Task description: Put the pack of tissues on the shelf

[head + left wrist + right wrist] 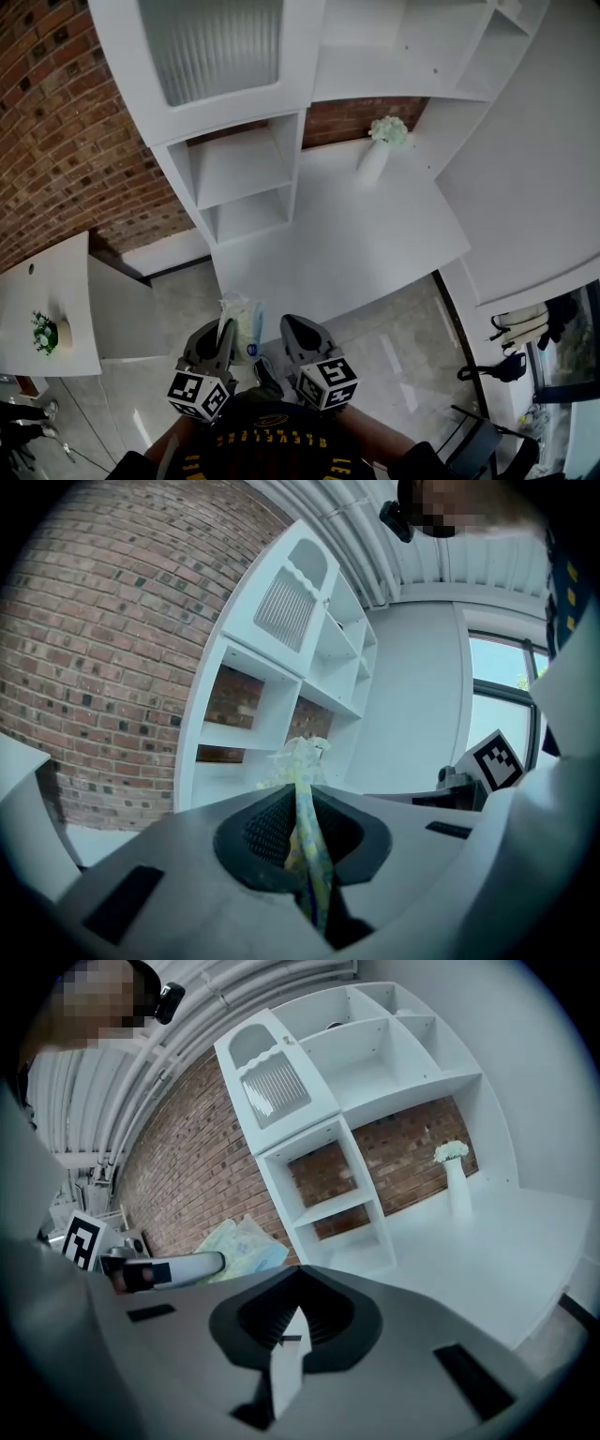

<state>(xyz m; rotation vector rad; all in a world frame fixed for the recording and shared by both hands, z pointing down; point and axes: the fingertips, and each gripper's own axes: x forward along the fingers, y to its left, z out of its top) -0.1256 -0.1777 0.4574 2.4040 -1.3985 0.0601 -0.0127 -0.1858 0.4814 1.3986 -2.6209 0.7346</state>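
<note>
Left gripper is blocking most of the pack of tissues in head view, only the top is poking out. In left gripper view the jaws are swallowing its lower part. Top edge is clipping the shelf. Plant on the left table is reading too small for detail. Dark clutter far right is running off frame, unidentifiable.

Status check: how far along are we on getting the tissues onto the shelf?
Done: the tissue pack is picked up, pinched in the left tongs. In hand: it hangs in the air, facing the white shelf but short of it. Left: reach a compartment, set it down, release. The right tongs hold nothing.
</note>
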